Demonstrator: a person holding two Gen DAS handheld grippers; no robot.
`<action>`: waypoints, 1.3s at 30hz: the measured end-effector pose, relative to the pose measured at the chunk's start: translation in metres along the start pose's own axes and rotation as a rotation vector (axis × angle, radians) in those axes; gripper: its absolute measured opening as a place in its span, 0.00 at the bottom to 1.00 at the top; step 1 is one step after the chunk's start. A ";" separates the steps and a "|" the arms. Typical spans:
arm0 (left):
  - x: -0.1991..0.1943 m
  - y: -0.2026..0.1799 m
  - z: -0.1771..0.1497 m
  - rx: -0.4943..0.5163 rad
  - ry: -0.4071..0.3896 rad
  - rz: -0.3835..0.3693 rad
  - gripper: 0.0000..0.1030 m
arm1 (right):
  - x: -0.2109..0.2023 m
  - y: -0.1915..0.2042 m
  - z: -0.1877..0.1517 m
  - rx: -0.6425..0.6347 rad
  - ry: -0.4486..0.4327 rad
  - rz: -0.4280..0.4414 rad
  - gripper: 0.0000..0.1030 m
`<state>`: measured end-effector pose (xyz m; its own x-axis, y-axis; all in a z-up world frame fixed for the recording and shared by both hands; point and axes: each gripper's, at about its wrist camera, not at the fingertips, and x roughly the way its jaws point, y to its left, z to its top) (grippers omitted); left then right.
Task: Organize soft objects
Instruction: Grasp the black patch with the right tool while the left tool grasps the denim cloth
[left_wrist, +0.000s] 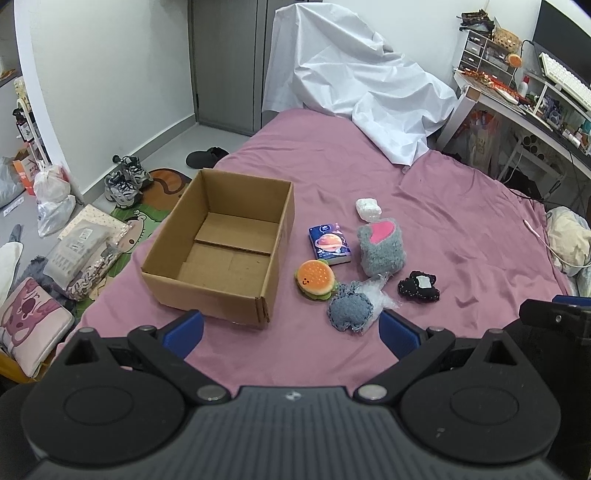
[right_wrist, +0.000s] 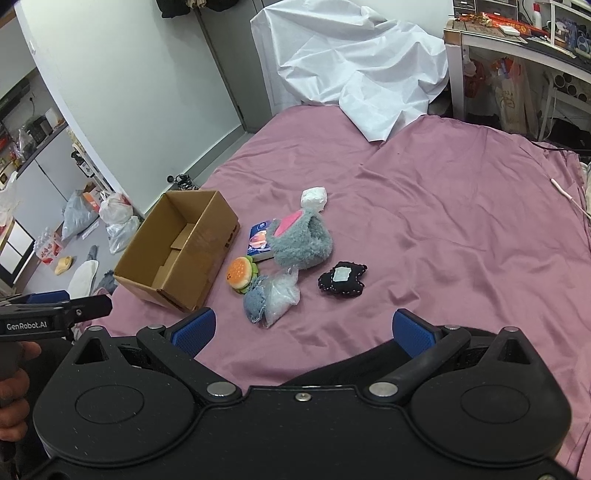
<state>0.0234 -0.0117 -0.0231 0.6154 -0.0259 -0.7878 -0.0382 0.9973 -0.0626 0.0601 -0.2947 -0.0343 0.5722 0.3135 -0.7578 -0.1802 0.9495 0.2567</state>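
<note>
An open empty cardboard box (left_wrist: 221, 251) (right_wrist: 177, 251) stands on the purple bed sheet (left_wrist: 461, 229) (right_wrist: 443, 221). To its right lie a burger plush (left_wrist: 316, 281) (right_wrist: 241, 272), a blue tissue pack (left_wrist: 330, 243) (right_wrist: 258, 240), a grey fluffy pouch with a pink patch (left_wrist: 382, 248) (right_wrist: 301, 240), a blue-grey knitted piece (left_wrist: 349, 310) (right_wrist: 255, 301) on a clear plastic bag (right_wrist: 281, 298), a black plush (left_wrist: 418, 286) (right_wrist: 342, 279) and a white wad (left_wrist: 368, 208) (right_wrist: 314, 198). My left gripper (left_wrist: 291, 330) and right gripper (right_wrist: 303, 330) are open, empty, short of the items.
A white sheet (left_wrist: 354, 81) covers something at the bed's far end. A cluttered desk (left_wrist: 528, 99) stands at the right. Shoes (left_wrist: 123, 181), bags and cushions lie on the floor left of the bed. A pillow (left_wrist: 569, 240) lies at the right edge.
</note>
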 end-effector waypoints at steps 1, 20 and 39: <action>0.003 -0.001 0.001 -0.001 0.003 -0.001 0.98 | 0.001 -0.001 0.001 0.000 -0.001 0.000 1.00; 0.047 -0.024 0.021 -0.006 0.037 -0.034 0.95 | 0.042 -0.026 0.012 0.049 0.032 -0.002 1.00; 0.107 -0.053 0.038 -0.054 0.147 -0.019 0.67 | 0.092 -0.061 0.028 0.217 0.090 0.043 0.85</action>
<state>0.1214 -0.0649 -0.0811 0.4944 -0.0584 -0.8673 -0.0721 0.9915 -0.1079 0.1466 -0.3238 -0.1029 0.4921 0.3622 -0.7916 -0.0211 0.9140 0.4051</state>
